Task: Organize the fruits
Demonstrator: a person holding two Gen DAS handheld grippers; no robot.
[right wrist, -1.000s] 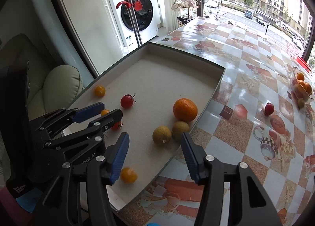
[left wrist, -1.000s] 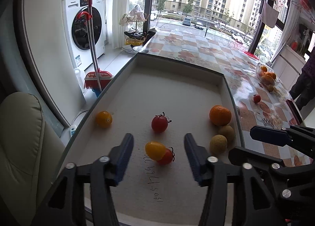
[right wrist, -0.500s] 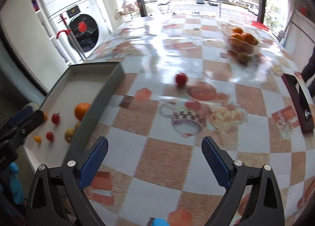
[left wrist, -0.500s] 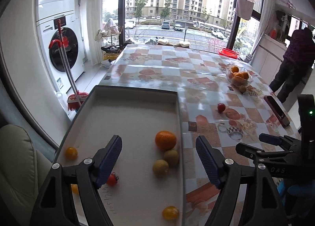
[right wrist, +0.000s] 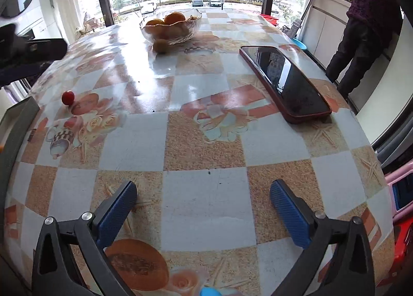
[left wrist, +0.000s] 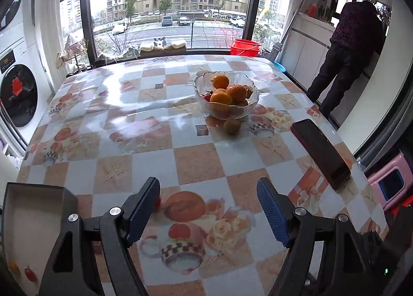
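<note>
A glass bowl [left wrist: 204, 84] holding oranges [left wrist: 238, 93] stands far across the checkered table; it also shows in the right wrist view [right wrist: 192, 22]. A brownish round fruit [left wrist: 232, 125] lies on the table just in front of it, also in the right wrist view [right wrist: 160, 45]. A small red tomato [right wrist: 68, 97] lies loose on the table at the left; in the left wrist view only its edge [left wrist: 157, 202] peeks out beside my left finger. My left gripper [left wrist: 207, 212] is open and empty above the table. My right gripper [right wrist: 204, 216] is open and empty.
A grey tray [left wrist: 15, 205] sits at the lower left with a tomato [left wrist: 30, 273] and a yellow fruit [left wrist: 13, 267] in it; its rim [right wrist: 15, 125] shows in the right wrist view. A dark phone [right wrist: 284, 82] lies on the right. A person [left wrist: 348, 51] stands at the counter.
Both grippers have swung right, away from the tray of fruit, and now face the table with the glass bowl. Both have stayed open and empty.
</note>
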